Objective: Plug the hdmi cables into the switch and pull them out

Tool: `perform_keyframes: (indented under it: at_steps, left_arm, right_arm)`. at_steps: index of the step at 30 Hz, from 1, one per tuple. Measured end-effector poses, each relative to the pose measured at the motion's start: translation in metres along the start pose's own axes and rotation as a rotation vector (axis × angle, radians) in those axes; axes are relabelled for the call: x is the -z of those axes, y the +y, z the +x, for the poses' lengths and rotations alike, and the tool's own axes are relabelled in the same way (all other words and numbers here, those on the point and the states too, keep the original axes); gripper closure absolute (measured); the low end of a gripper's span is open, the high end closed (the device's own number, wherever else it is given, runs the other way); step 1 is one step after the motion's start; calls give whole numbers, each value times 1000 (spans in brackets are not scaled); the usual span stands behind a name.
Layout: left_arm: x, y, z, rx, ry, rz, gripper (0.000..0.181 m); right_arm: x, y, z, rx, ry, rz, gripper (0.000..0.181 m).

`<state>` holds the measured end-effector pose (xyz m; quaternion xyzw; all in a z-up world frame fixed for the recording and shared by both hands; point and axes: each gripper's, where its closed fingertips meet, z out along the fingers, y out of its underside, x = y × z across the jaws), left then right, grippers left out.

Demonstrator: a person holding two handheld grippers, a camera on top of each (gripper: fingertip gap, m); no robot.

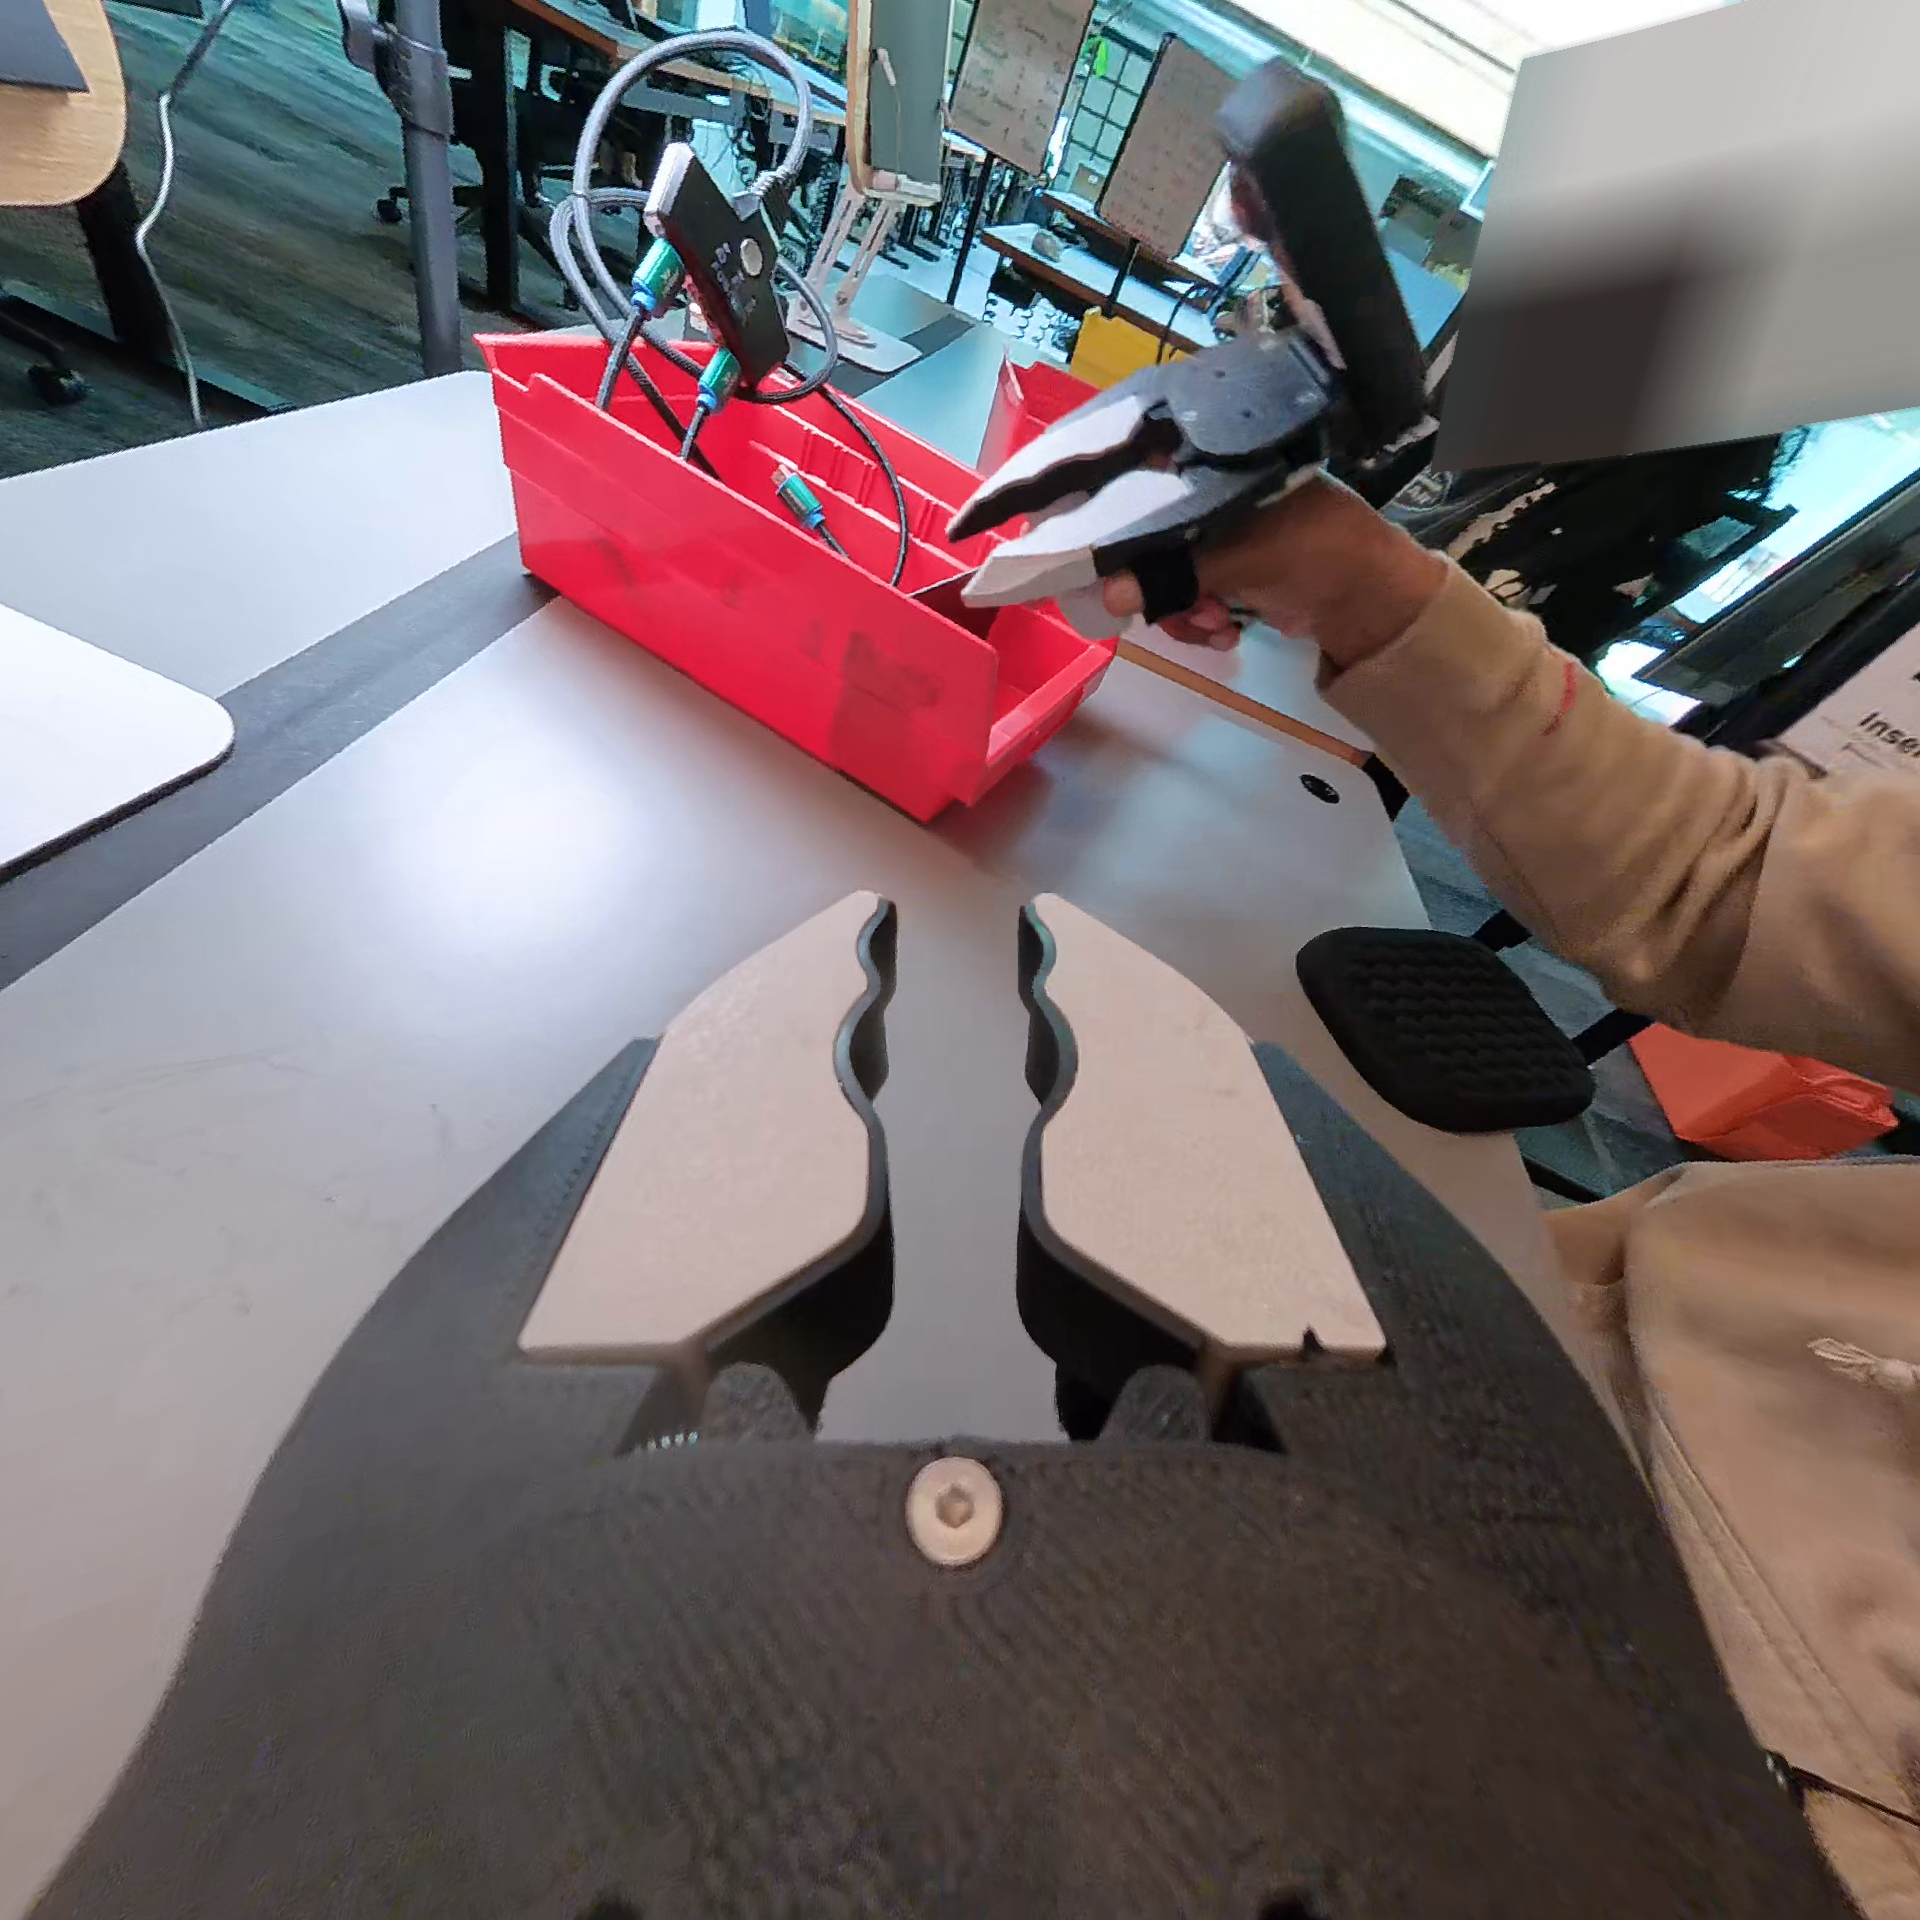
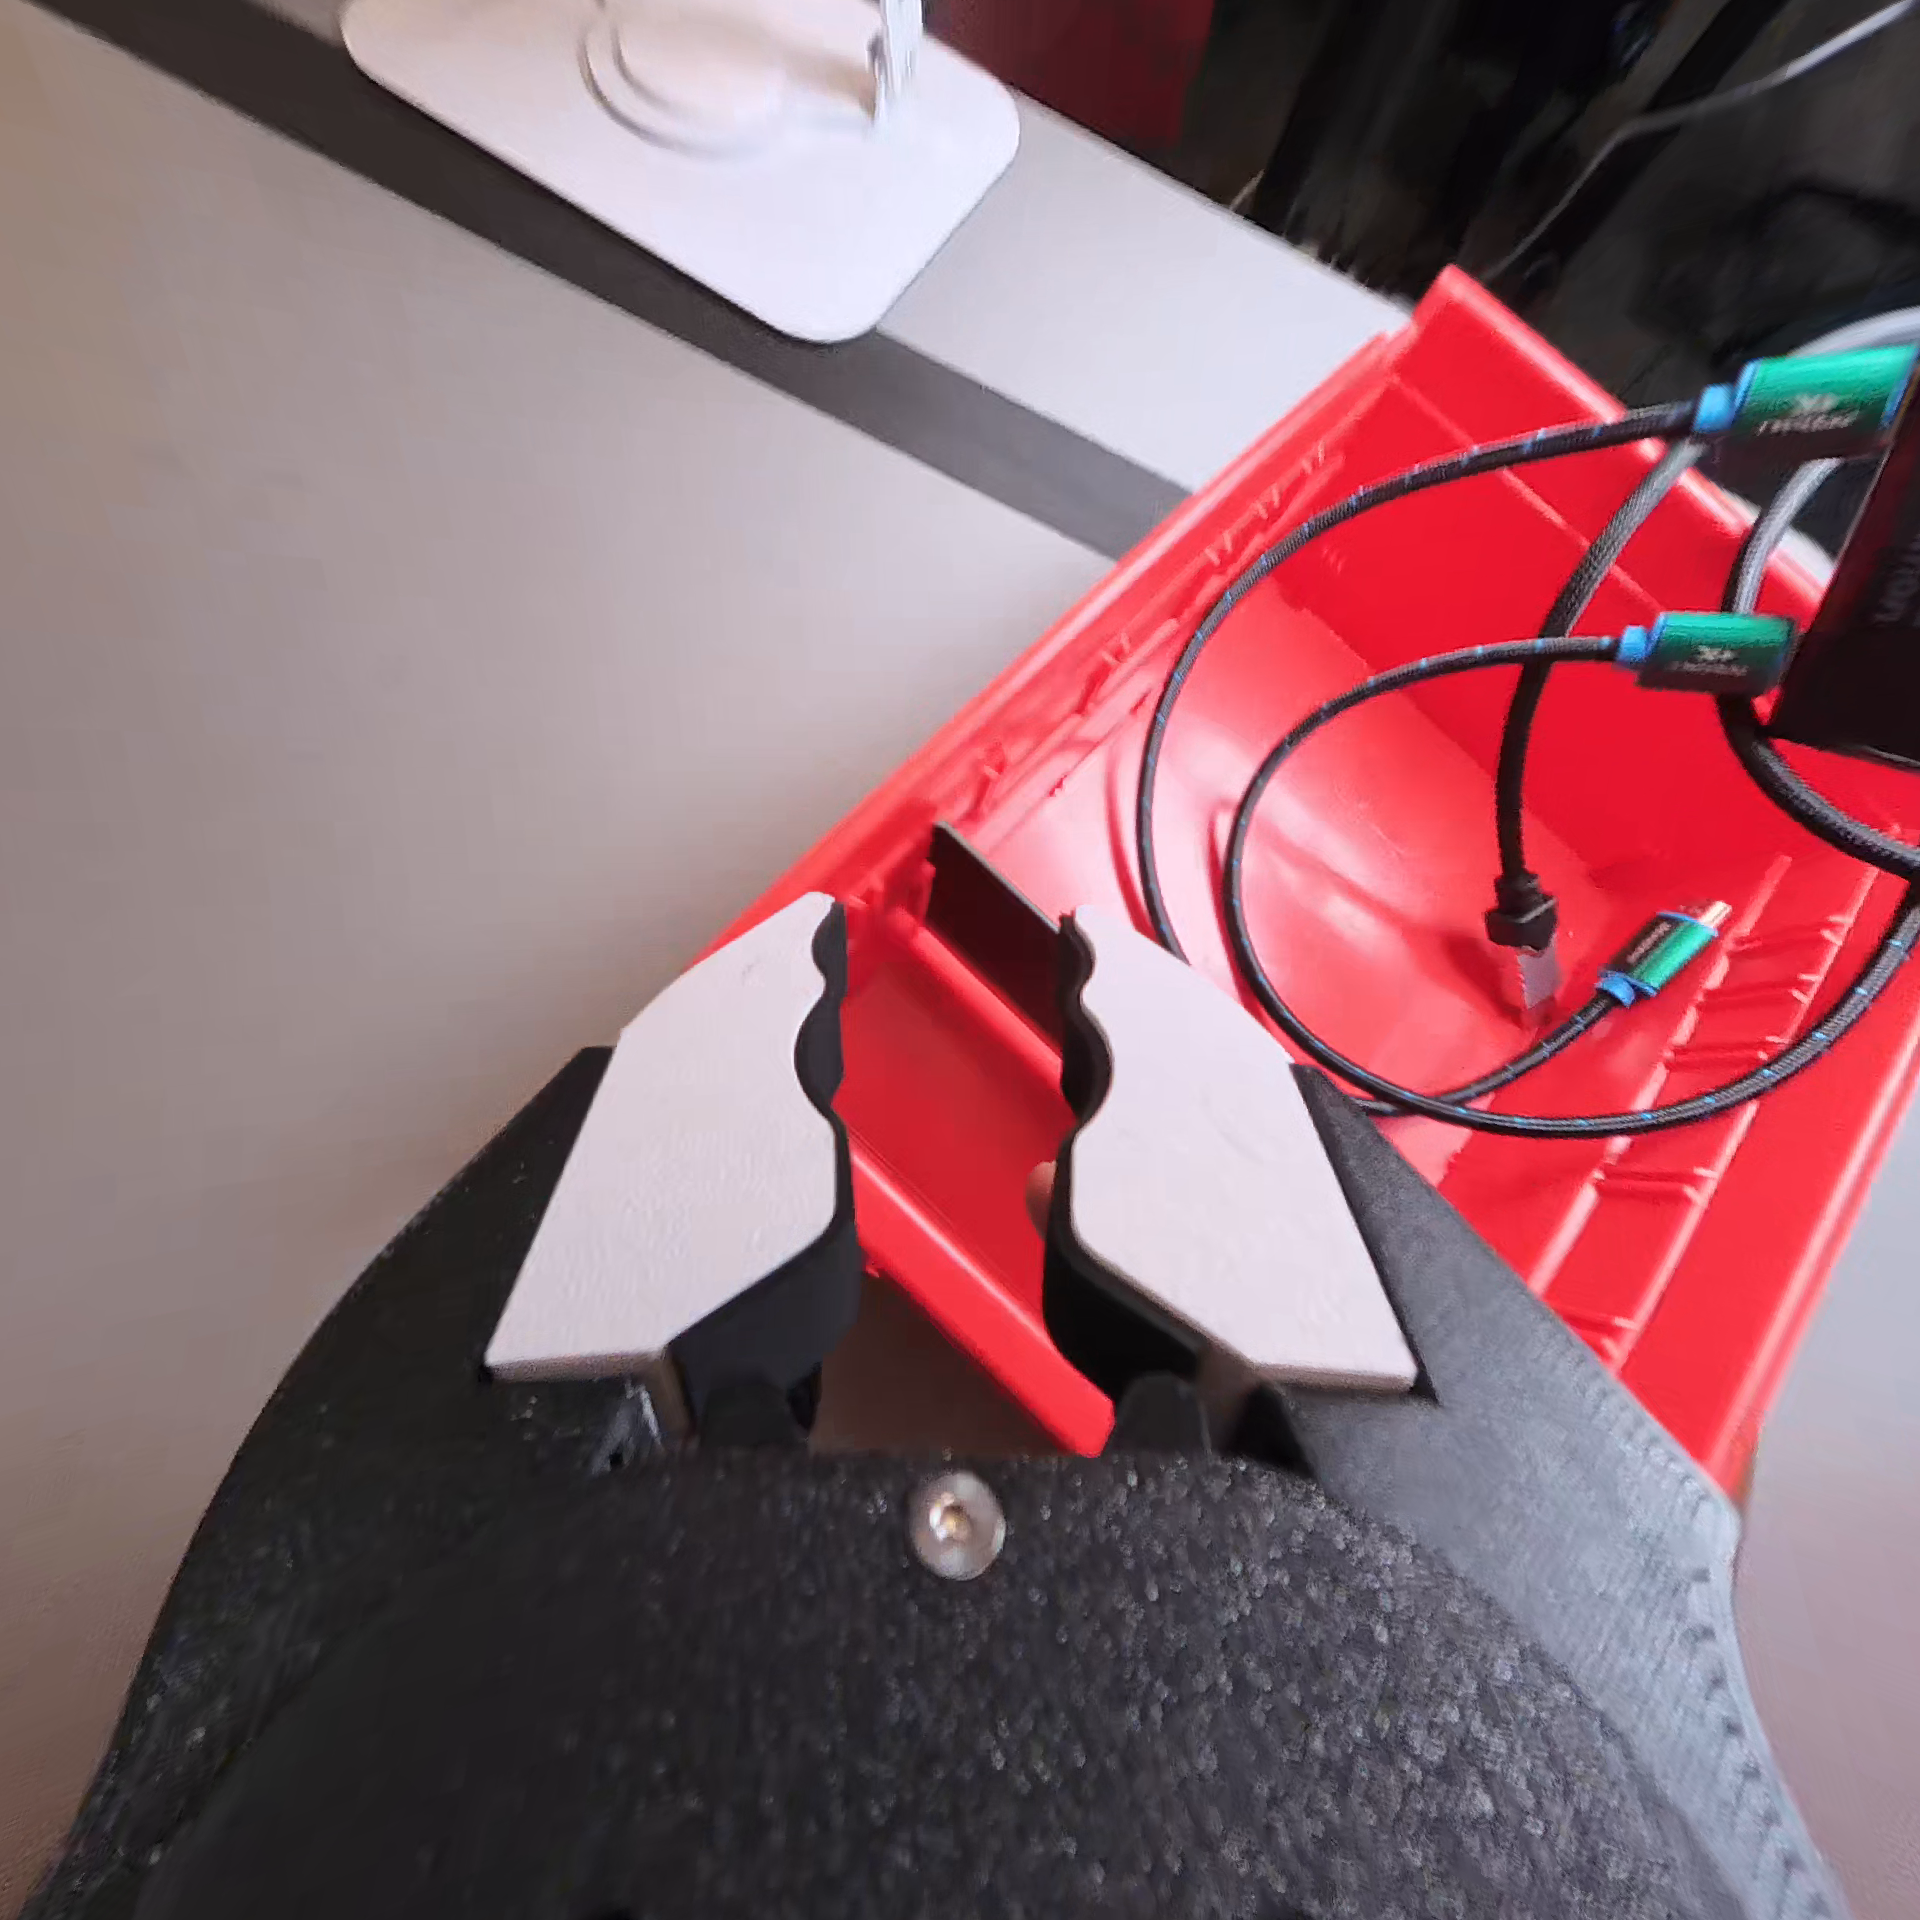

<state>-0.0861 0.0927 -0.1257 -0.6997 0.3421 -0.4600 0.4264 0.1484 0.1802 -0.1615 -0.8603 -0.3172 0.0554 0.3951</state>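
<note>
A black HDMI switch (image 1: 717,270) stands tilted at the far end of a red bin (image 1: 748,603). Two green-plugged braided cables (image 1: 660,275) are plugged into its side. A third green plug (image 1: 798,497) lies loose on the bin floor. My left gripper (image 1: 956,914) is open and empty, low over the table in front of the bin. My right gripper (image 1: 971,551) is open and empty above the bin's near end. In the right wrist view, the right gripper (image 2: 951,925) hangs over the bin (image 2: 1351,727). The switch (image 2: 1860,644), plugged cables (image 2: 1714,649), loose green plug (image 2: 1662,956) and a black plug (image 2: 1522,925) show there.
A black divider (image 2: 987,894) stands across the bin's near end. A white pad (image 1: 94,717) lies on the table at the left, also in the right wrist view (image 2: 707,156). A person's beige sleeve (image 1: 1621,810) and a black chair armrest (image 1: 1444,1023) are on the right. The tips of one gripper are about 25 cm away from the tips of the other. Measured from the fingertips, the switch (image 2: 1860,644) is 20 cm or so from the right gripper and 45 cm from the left. The black plug (image 2: 1522,925) is about 20 cm from my right fingertips.
</note>
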Motion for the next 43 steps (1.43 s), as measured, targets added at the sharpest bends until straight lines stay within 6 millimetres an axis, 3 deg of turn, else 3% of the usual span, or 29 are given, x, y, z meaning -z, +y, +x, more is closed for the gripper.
perform_keyframes:
  at_steps: [1,5,7,10,15,24,27,32,40,43]
  left_arm:
    - [0,1,-1,-4,-10,-6,159]
    - [3,4,-10,-31,-75,-31,158]
    - [5,4,-17,-47,-122,-42,158]
    - [11,7,-27,-65,-210,-76,156]
    - [29,16,-57,-118,-445,-173,154]
    - [46,23,-85,-135,-658,-251,149]
    - [60,19,-90,-161,-739,-273,148]
    - [113,8,-103,-165,-896,-286,147]
    - [264,0,-143,-75,-1149,-531,144]
    - [298,8,-156,-38,-1115,-654,144]
  right_arm:
    - [1,-5,-11,3,16,47,142]
    - [7,-29,-76,0,-58,260,141]
    - [-1,-32,-105,-5,-123,320,141]
    - [-23,-28,-129,-44,-184,375,139]
    - [-40,-17,-144,-81,-224,430,137]
    - [-31,-17,-149,-74,-237,507,139]
    - [-30,-17,-146,-93,-244,522,139]
    - [-29,-17,-143,-81,-227,534,138]
    - [-28,-19,-141,-79,-240,545,139]
    - [-32,-17,-142,-73,-249,535,140]
